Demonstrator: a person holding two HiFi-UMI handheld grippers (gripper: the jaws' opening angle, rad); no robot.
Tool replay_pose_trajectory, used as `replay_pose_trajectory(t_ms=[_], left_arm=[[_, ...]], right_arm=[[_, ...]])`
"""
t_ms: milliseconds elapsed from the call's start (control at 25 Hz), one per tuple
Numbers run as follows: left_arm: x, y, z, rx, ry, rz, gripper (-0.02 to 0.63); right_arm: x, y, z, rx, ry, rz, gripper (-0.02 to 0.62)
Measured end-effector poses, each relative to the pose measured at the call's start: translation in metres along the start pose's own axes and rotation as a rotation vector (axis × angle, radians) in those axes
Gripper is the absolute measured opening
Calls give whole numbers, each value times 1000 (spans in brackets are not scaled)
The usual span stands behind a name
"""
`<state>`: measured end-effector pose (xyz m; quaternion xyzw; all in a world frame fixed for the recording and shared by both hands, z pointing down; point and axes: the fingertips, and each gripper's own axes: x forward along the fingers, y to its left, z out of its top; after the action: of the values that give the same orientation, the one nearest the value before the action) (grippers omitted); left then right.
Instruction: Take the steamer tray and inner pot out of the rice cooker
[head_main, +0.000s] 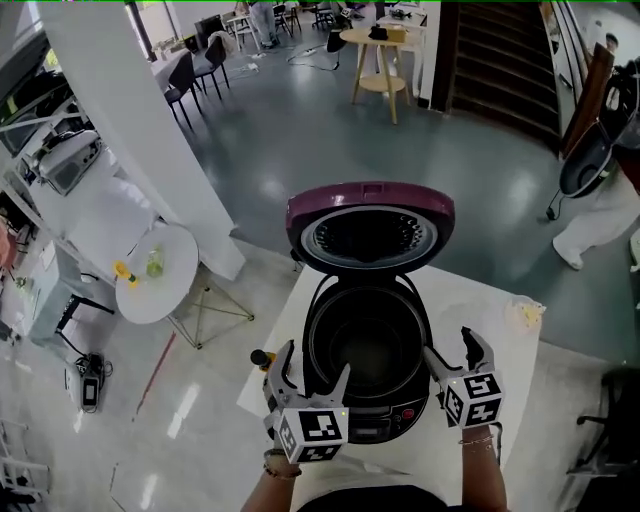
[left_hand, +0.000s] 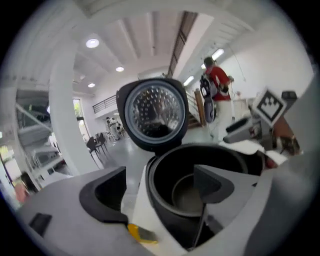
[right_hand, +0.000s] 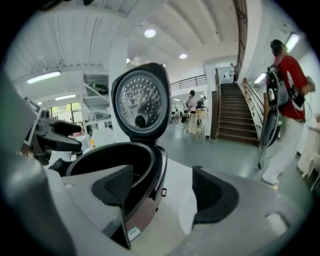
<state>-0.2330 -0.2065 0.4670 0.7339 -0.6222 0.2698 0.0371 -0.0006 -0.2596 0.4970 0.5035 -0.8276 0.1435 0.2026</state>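
Rice cooker (head_main: 385, 425) stands on the surface (head_main: 480, 310), lid (head_main: 370, 215) raised to give access. Left claw (head_main: 317, 366) and right claw (head_main: 449, 347) are both spread and pinch nothing. Each straddles the rim on its own side, evidently for a balanced two-sided lift. Dark inner pot (head_main: 368, 352) appears seated between the claws. No steamer tray is discernible.

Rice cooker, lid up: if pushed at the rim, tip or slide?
Likely stiff and fairly heavy: the rice cooker has a wide, squat body. Its raised lid sits high behind the hinge, so a backward push might rock it. On the smooth white table it would probably slide before tipping.
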Motion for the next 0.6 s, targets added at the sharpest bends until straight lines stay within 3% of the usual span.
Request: replay_pose_trajectory(t_ms=[120, 200, 320, 600], left_arm=[[25, 20, -19, 167, 96, 26, 416], [42, 16, -29, 177, 161, -73, 416], [69, -1, -46, 191, 282, -247, 417], [111, -12, -60, 270, 380, -342, 416]], right_arm=[[22, 20, -3, -177, 153, -34, 356], [36, 32, -3, -295, 250, -38, 356], [56, 44, -3, -392, 366, -26, 356], [91, 25, -16, -547, 571, -161, 356]])
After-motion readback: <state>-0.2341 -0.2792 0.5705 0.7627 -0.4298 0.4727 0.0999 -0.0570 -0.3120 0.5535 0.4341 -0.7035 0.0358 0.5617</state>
